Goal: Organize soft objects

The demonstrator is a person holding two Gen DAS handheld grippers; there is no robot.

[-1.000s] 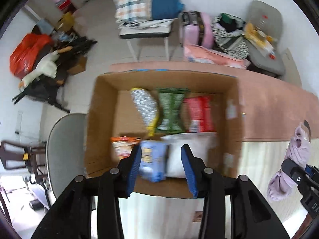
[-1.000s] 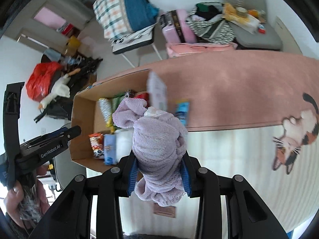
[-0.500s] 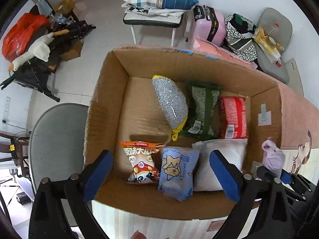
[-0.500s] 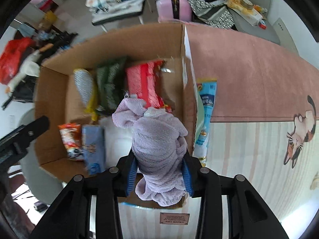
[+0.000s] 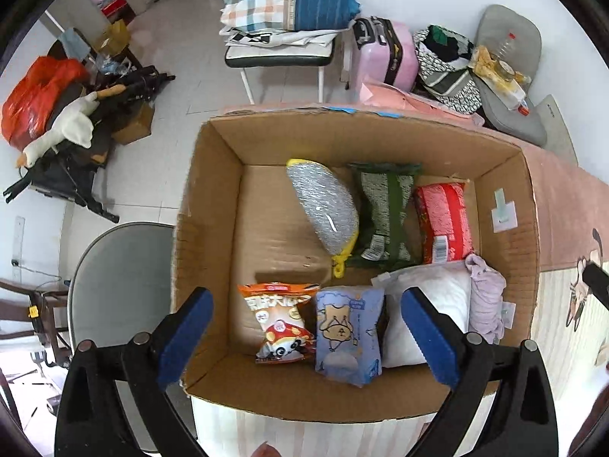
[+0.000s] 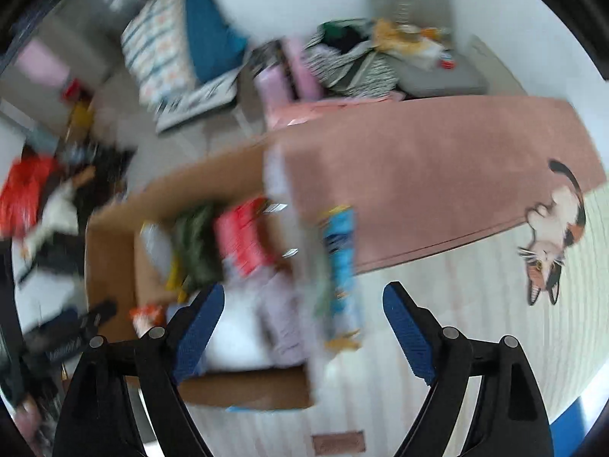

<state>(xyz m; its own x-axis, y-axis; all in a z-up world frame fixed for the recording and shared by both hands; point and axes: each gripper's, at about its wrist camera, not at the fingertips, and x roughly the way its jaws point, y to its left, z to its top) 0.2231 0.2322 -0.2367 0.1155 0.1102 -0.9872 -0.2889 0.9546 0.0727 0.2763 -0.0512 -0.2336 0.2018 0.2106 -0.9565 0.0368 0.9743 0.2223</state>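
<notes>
An open cardboard box point(image 5: 205, 205) holds a silver scrubber point(image 5: 323, 205), a green pack point(image 5: 384, 213), a red towel pack point(image 5: 443, 221), a white padded bag point(image 5: 434, 297), an orange snack packet point(image 5: 278, 320) and a blue snack packet point(image 5: 348, 335). A lilac towel point(image 5: 485, 301) lies in the box's near right corner. My left gripper point(image 5: 306, 337) hangs wide open above the packets, holding nothing. In the blurred right wrist view my right gripper point(image 6: 304, 329) has its jaws opening, with the lilac towel point(image 6: 281, 316) loose below them inside the box point(image 6: 110, 266).
A long blue packet point(image 6: 342, 266) lies just outside the box's right wall. A pink mat point(image 6: 437, 175) with a cat picture point(image 6: 552, 236) covers the table. A grey chair seat point(image 5: 118, 278) stands left of the box; a chair stacked with pillows point(image 5: 285, 7) and a pink suitcase point(image 5: 384, 57) stand behind.
My left gripper let go of the blue snack packet and opened wide. My right gripper carried the lilac towel over the box and released it; the towel now lies in the box.
</notes>
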